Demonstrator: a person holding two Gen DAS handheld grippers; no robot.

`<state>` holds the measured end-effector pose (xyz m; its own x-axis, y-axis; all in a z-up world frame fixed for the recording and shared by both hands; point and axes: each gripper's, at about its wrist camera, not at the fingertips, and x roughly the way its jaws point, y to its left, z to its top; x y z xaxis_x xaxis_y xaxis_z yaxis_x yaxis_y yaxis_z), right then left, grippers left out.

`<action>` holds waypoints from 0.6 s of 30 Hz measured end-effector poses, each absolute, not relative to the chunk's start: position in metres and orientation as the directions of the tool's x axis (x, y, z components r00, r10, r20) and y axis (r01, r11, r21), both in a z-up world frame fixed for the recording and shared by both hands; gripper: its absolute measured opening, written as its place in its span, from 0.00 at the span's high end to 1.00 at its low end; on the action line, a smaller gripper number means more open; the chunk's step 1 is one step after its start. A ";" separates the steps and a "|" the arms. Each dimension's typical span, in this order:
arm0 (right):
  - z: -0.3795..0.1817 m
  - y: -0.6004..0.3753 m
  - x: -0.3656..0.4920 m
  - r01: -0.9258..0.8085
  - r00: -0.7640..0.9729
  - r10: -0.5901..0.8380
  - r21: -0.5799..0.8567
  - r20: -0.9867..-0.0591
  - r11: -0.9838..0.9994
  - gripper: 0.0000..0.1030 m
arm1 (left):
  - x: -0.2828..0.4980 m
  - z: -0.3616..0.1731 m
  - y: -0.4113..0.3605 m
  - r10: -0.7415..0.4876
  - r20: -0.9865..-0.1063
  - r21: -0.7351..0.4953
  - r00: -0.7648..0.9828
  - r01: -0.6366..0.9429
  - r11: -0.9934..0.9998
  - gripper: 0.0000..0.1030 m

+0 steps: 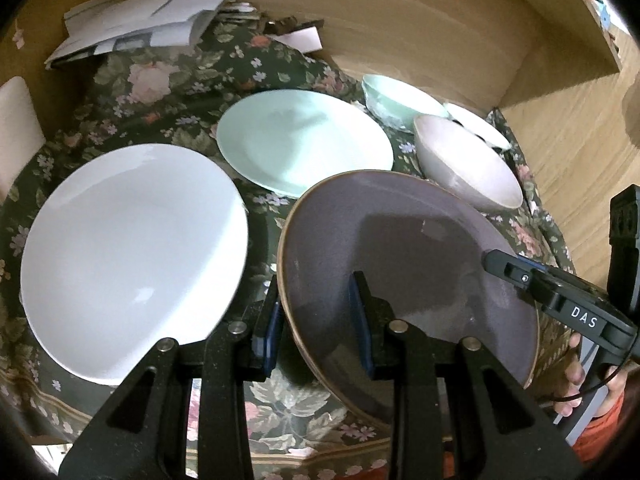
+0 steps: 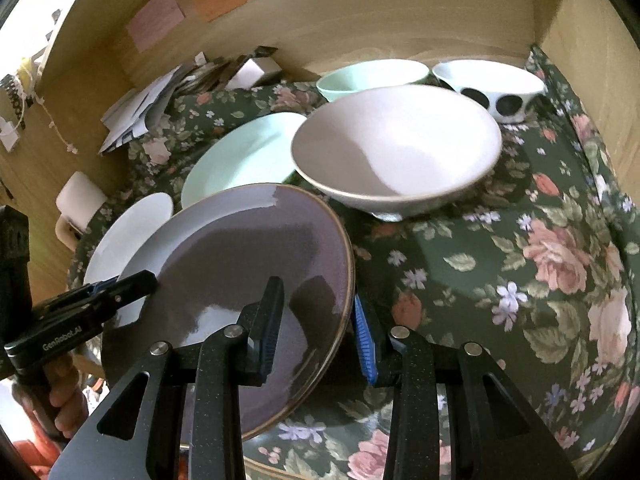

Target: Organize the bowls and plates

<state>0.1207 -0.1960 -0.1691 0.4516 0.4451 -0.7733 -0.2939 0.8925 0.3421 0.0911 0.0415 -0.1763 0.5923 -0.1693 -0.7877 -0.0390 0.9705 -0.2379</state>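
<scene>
a: what does the left wrist view give that the right one does not?
b: the whole white plate (image 1: 132, 260) on the floral cloth (image 1: 168, 92), and the word "das" on the right gripper's arm. the right wrist view shows only a sliver of that plate (image 2: 128, 232). in return it shows the black dots on the spotted bowl (image 2: 490, 86), coloured paper notes on the wooden wall (image 2: 360, 36), and "genrobot.ai" on the left gripper's arm.

a: where is the purple plate?
b: lifted and tilted above the cloth, just in front of the mint plate (image 1: 304, 144) and the pale bowl (image 1: 468, 164). the left gripper (image 1: 316, 320) pinches the purple plate (image 1: 400, 264) at its left rim, one pad under, one pad on the face. the right gripper (image 2: 320, 328) clamps the opposite rim (image 2: 240, 272) the same way. both stand narrow, closed on the plate.

a: counts?
b: three plates: white, mint, purple. three bowls: mint bowl (image 2: 372, 76), pale bowl, spotted bowl. two grippers, each with blue pads. a heap of white papers (image 1: 148, 24) lies at the back of the cloth.

a: anything else readable?
b: no, the papers are too blurred. a hand (image 2: 64, 396) shows below the left gripper's handle.
</scene>
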 end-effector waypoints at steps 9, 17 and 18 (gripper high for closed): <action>-0.183 -0.204 0.122 -0.265 0.433 0.428 0.342 -0.793 0.902 0.70 | 0.099 -0.193 0.031 -0.181 -0.810 -0.240 0.557 -0.033 0.970 0.70; -0.186 -0.203 0.123 -0.266 0.436 0.418 0.330 -0.797 0.906 0.70 | 0.102 -0.198 0.030 -0.182 -0.813 -0.238 0.554 -0.030 0.971 0.70; -0.186 -0.203 0.122 -0.269 0.439 0.411 0.320 -0.799 0.908 0.70 | 0.102 -0.198 0.029 -0.179 -0.813 -0.233 0.555 -0.028 0.972 0.69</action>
<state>0.1222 -0.2026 -0.1858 0.4386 0.4115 -0.7990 -0.2688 0.9084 0.3203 0.1023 0.0293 -0.1984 0.5546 -0.1789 -0.8127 -0.0285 0.9720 -0.2333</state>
